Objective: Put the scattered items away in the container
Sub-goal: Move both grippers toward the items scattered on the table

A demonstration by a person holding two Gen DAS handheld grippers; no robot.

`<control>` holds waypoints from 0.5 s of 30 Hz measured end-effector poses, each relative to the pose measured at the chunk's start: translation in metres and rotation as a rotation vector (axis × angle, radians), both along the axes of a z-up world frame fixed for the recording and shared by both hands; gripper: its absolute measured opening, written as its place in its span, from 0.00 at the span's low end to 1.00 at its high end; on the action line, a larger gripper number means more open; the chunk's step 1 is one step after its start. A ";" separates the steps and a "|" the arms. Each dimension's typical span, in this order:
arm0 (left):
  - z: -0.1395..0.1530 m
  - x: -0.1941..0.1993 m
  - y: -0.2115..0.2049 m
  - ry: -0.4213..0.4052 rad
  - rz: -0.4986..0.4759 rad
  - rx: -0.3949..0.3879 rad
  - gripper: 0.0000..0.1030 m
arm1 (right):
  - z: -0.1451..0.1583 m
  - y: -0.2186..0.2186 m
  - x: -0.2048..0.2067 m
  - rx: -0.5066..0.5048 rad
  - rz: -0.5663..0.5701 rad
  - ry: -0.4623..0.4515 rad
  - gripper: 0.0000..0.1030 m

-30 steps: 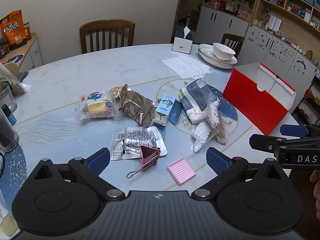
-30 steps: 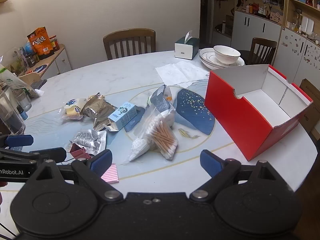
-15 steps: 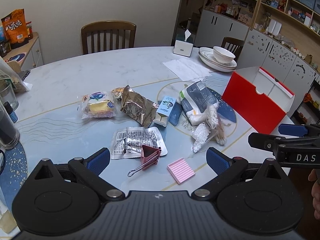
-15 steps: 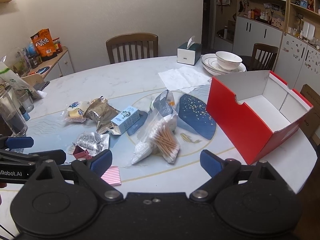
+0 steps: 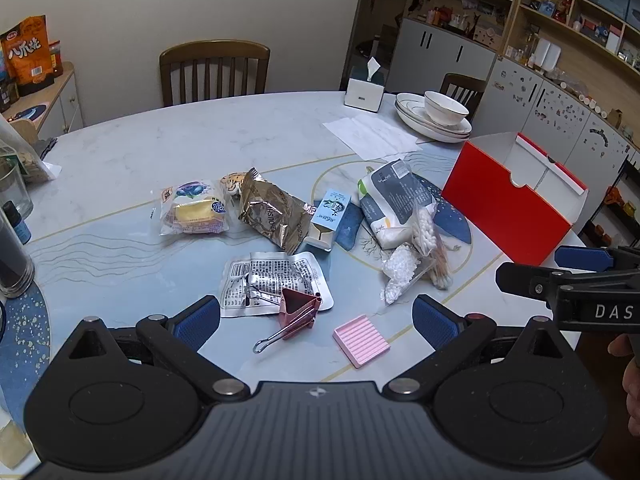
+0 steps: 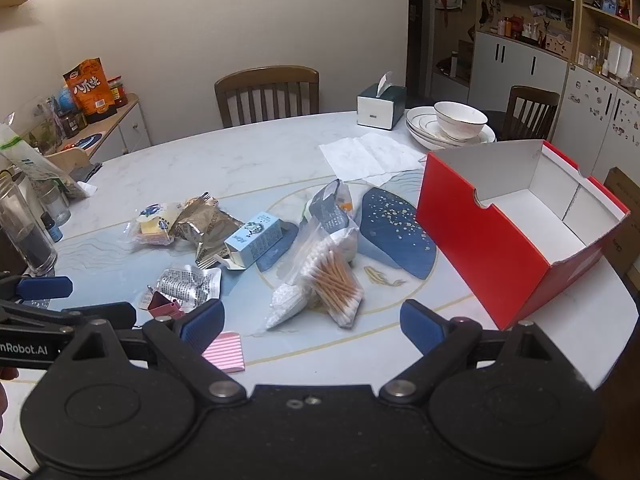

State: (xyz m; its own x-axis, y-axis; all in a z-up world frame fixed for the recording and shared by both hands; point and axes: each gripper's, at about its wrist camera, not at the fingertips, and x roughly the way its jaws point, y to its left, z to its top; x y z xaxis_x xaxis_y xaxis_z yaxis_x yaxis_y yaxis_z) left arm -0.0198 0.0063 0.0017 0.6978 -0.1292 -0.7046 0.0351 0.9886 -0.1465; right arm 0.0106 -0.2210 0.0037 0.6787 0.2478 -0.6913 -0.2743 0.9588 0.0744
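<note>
Meanwhile, both tongs, left (image 5: 316,318) and right (image 6: 310,322), apart and unladen above nine scattered items beside one red box (image 6: 516,240).

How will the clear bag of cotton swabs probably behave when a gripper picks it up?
The bag of cotton swabs is thin clear plastic lying slumped on the table, so it will likely be floppy and sag from the pinch point. The loosely packed swabs look light for the bag's size and may shift inside. The glossy film could be somewhat slippery.

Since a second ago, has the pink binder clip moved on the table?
No. The pink binder clip lies on the silver packet's near edge, left of the pink pad, as before.
</note>
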 end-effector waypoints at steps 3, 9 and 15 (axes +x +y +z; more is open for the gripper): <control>0.000 0.001 0.000 -0.005 -0.002 0.003 1.00 | -0.001 0.000 0.001 0.003 -0.004 0.002 0.92; -0.001 0.002 0.001 -0.005 -0.003 0.004 1.00 | -0.001 0.001 0.005 0.001 0.002 -0.001 0.92; -0.003 0.007 0.003 0.002 -0.002 0.005 1.00 | -0.003 0.002 0.010 0.002 0.004 0.004 0.92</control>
State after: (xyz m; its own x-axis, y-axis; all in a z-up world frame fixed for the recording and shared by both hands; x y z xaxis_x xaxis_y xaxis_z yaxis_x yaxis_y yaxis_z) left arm -0.0128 0.0094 -0.0016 0.6959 -0.1271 -0.7068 0.0369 0.9892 -0.1416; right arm 0.0209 -0.2190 0.0012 0.6750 0.2521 -0.6934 -0.2781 0.9574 0.0773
